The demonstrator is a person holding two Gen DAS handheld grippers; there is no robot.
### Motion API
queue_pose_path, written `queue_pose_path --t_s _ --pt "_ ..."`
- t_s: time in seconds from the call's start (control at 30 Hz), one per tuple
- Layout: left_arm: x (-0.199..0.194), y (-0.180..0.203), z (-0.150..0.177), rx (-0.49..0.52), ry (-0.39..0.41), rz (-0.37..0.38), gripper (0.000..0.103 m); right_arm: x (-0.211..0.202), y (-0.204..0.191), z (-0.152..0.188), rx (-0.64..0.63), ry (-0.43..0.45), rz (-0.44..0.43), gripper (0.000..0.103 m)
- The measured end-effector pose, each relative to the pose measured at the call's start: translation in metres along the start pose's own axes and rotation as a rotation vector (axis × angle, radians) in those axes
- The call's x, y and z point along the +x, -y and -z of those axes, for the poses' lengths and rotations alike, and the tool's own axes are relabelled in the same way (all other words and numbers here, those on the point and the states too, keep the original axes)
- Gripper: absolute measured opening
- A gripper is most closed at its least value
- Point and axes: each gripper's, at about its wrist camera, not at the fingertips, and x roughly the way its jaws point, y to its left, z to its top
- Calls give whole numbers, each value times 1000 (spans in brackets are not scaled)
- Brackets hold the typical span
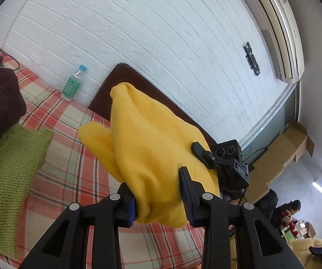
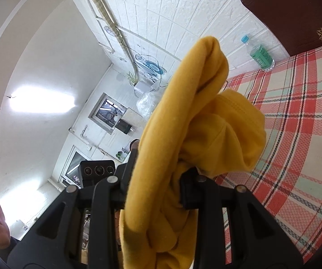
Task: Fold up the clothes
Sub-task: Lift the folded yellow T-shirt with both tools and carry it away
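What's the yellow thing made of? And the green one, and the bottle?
Yellow garment: looks like soft, matte jersey or fleece; it bunches into thick rounded folds, with a stitched hem visible from the right wrist. Green garment: chunky knit, probably wool or acrylic yarn; the loops show. Bottle: clear, glossy plastic by the look, with a blue cap and green label.

Your left gripper (image 1: 158, 192) is clamped on the yellow garment (image 1: 147, 139), raised above the plaid sheet (image 1: 71, 168); the green knit (image 1: 10, 174) lies on that sheet; the water bottle (image 1: 73, 84) stands at its far edge.
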Motion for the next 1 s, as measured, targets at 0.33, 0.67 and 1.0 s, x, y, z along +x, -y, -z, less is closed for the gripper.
queue_pose_path --t_s 0.33,0.67,1.0 --pt "-31 -13 -22 23 47 -77 32 49 -1 -13 15 -48 -46 33" --pt "-52 -35 -51 36 76 -153 32 101 5 -30 59 -72 -74 33" --pt "-75 -57 -74 22 116 -199 32 155 1 -38 81 -115 -124 33"
